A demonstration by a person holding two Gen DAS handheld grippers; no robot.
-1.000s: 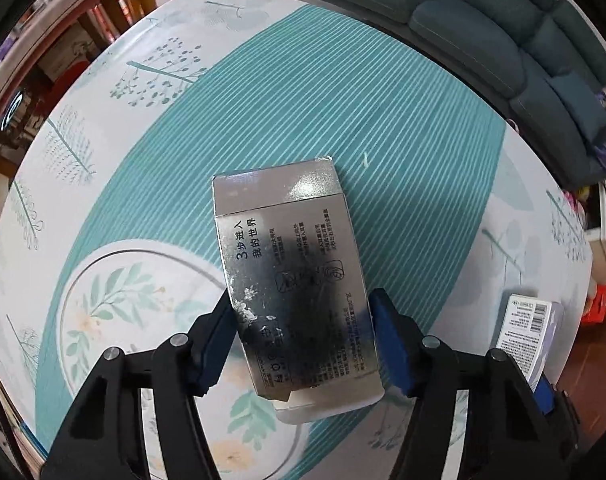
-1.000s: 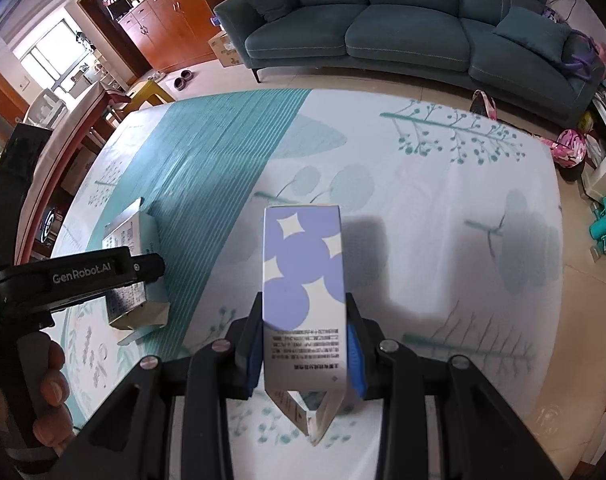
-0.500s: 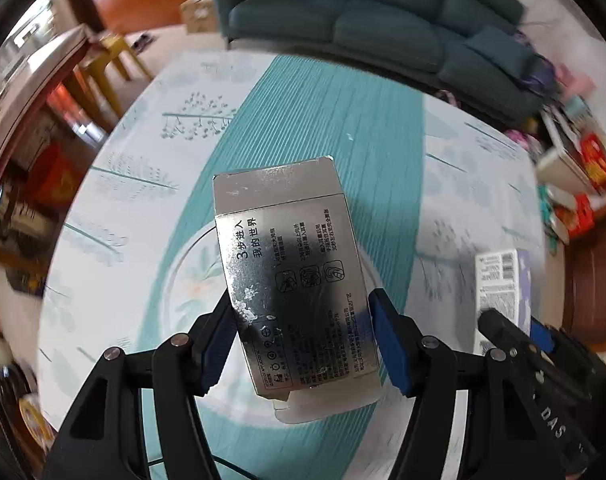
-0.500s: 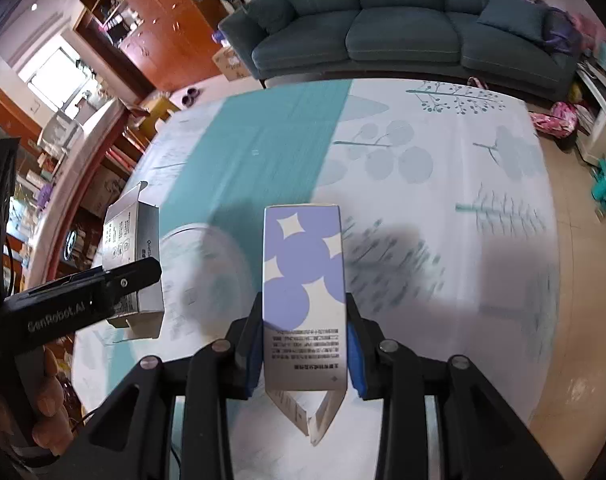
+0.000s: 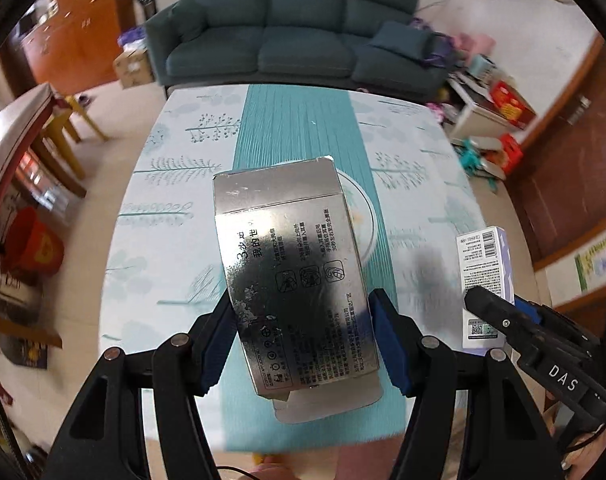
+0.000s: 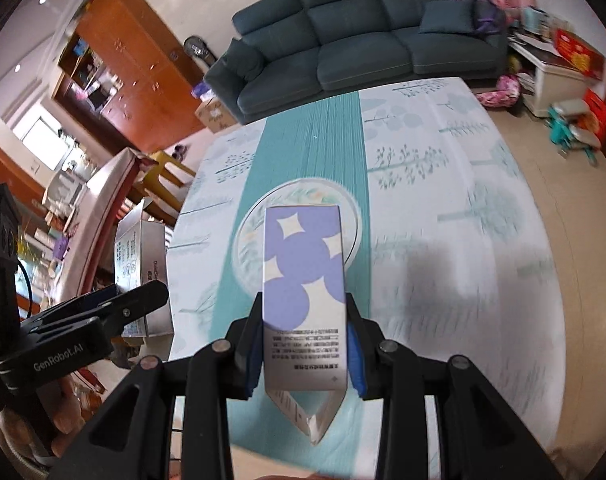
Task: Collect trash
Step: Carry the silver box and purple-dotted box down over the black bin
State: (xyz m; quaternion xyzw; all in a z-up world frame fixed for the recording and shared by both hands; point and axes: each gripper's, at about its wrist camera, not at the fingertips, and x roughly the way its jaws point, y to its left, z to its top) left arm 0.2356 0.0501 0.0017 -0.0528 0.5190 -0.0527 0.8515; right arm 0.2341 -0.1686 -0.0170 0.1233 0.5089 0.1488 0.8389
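My left gripper (image 5: 301, 338) is shut on a silver carton (image 5: 291, 264) with black print, its end flap open, held high above the floor mat. In the right wrist view that silver carton (image 6: 141, 264) and the left gripper (image 6: 103, 312) show at the left edge. My right gripper (image 6: 303, 344) is shut on a white carton with purple circles (image 6: 303, 280), whose bottom flaps hang open. The same white carton (image 5: 483, 276) and the right gripper (image 5: 515, 320) appear at the right of the left wrist view.
Below lies a white and teal floor mat (image 5: 299, 128) with tree prints. A dark teal sofa (image 5: 295, 36) stands at its far end. Wooden cabinets (image 6: 131, 68), a yellow stool (image 6: 167, 168) and a table edge (image 5: 11, 140) are at the left; toys and red boxes (image 5: 503, 120) at the right.
Both grippers rose and pulled back from the mat with their cartons still held. The view now takes in the whole mat, the sofa and the room sides. The left gripper rolled.
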